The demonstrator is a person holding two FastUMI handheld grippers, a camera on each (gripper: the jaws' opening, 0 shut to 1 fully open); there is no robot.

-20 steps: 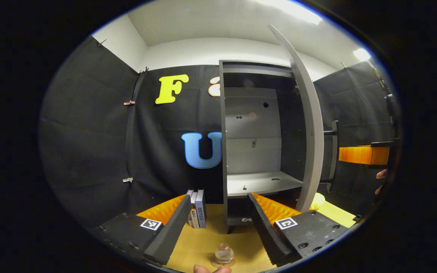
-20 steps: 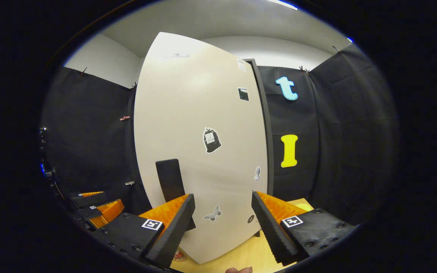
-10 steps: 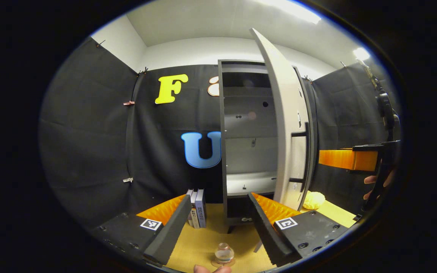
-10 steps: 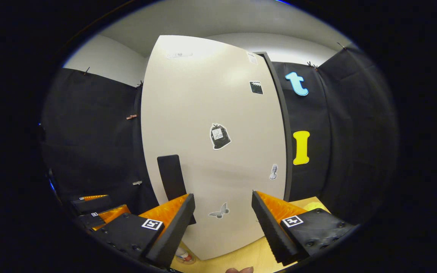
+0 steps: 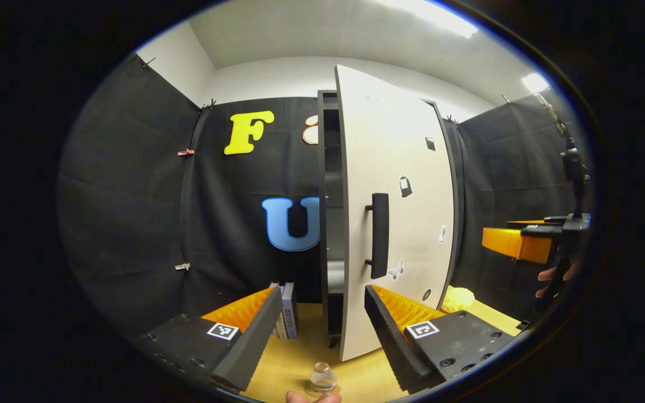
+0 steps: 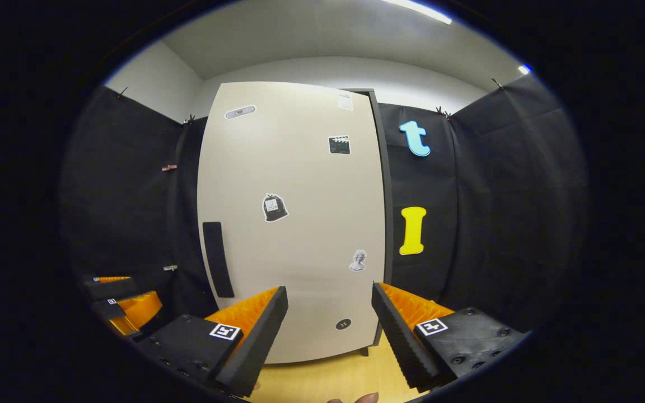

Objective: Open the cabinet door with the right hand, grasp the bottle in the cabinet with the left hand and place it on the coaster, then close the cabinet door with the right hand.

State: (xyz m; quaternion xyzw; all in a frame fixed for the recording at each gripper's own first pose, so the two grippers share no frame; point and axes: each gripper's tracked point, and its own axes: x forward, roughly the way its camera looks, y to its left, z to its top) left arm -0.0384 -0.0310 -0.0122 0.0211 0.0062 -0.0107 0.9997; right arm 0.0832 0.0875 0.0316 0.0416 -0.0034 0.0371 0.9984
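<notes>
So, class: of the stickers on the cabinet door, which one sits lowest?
The small round dark sticker, near the door's bottom edge between the right claw's fingers; the bust, bag and clapperboard stickers all sit higher.

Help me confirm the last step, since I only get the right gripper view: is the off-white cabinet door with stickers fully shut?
Observer: Not yet. In the left gripper view the off-white cabinet door stands ajar, with a dark gap between its handle edge and the dark cabinet frame.
Operator: Is my right tool touching it?
Observer: No, the right tool hangs open off to the side, apart from the door.
Operator: And the bottle?
Observer: The small clear glass bottle stands upright on the yellow table top, just below the open left tool; the coaster under it is hard to make out.
</notes>
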